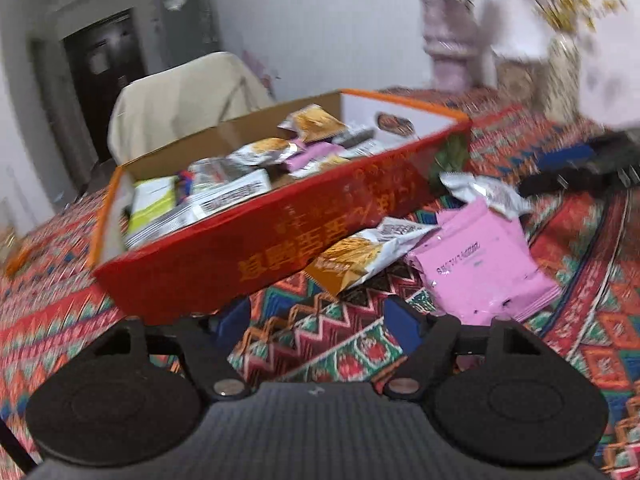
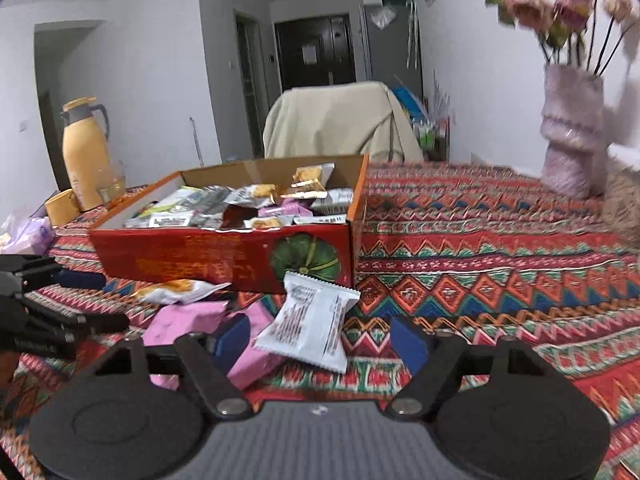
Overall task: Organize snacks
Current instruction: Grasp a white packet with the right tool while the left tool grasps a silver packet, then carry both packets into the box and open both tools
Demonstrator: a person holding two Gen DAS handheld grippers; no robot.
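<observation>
A red cardboard box (image 1: 256,240) with an orange rim holds several snack packets; it also shows in the right wrist view (image 2: 192,256). In front of it on the patterned cloth lie a pink packet (image 1: 480,264), an orange-and-white packet (image 1: 360,256) and a silver packet (image 1: 486,192). In the right wrist view a silver-white packet (image 2: 312,322) leans over pink packets (image 2: 188,320), beside an orange-white packet (image 2: 176,290). My left gripper (image 1: 320,320) is open and empty just short of the packets. My right gripper (image 2: 320,340) is open, with the silver-white packet between its fingers, not gripped.
A patterned red tablecloth (image 2: 500,248) covers the table. A pink vase with flowers (image 2: 572,128) stands at the back right, a yellow thermos (image 2: 86,152) at the back left. A covered chair (image 2: 340,124) stands behind the table. The left gripper shows at the right view's left edge (image 2: 60,304).
</observation>
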